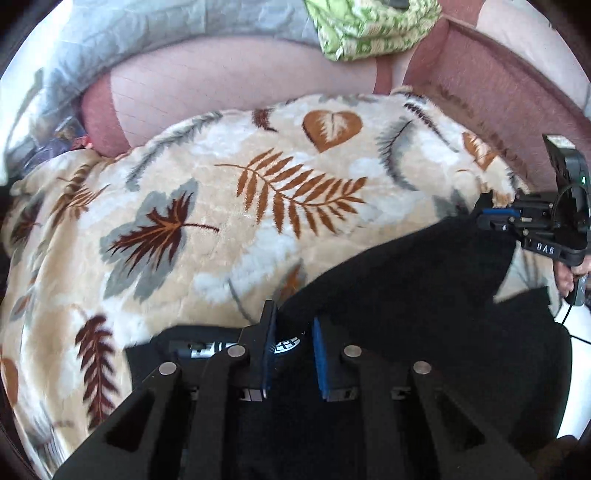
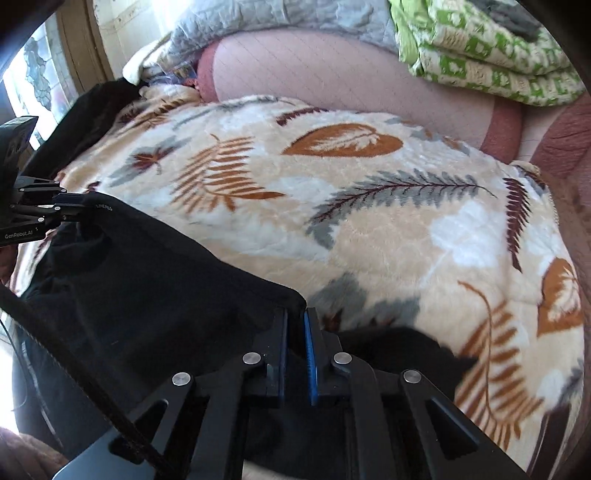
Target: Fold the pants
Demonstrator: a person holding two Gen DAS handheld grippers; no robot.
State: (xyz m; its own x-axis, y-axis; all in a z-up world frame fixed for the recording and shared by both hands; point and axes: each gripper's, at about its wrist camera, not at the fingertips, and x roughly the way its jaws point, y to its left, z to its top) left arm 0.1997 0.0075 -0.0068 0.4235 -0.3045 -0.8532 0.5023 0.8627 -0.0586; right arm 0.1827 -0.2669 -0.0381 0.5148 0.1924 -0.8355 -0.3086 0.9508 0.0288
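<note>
Black pants [image 1: 406, 280] hang stretched between my two grippers above a leaf-patterned blanket [image 1: 207, 206]. My left gripper [image 1: 291, 325] is shut on one corner of the pants' edge, where a white-printed label shows. My right gripper [image 2: 295, 321] is shut on the other corner of the pants [image 2: 155, 288]. The right gripper also shows at the right of the left wrist view [image 1: 491, 218], and the left gripper at the left of the right wrist view [image 2: 79, 206], each pinching the black cloth. A black drawstring [image 2: 74, 354] hangs in front.
The cream blanket [image 2: 369, 206] with brown and grey leaves covers a bed. Behind it lie a pink bolster [image 1: 229, 85], a grey quilt [image 1: 147, 26] and a folded green-and-white cloth [image 2: 487, 48]. A window [image 2: 37, 85] is at the left.
</note>
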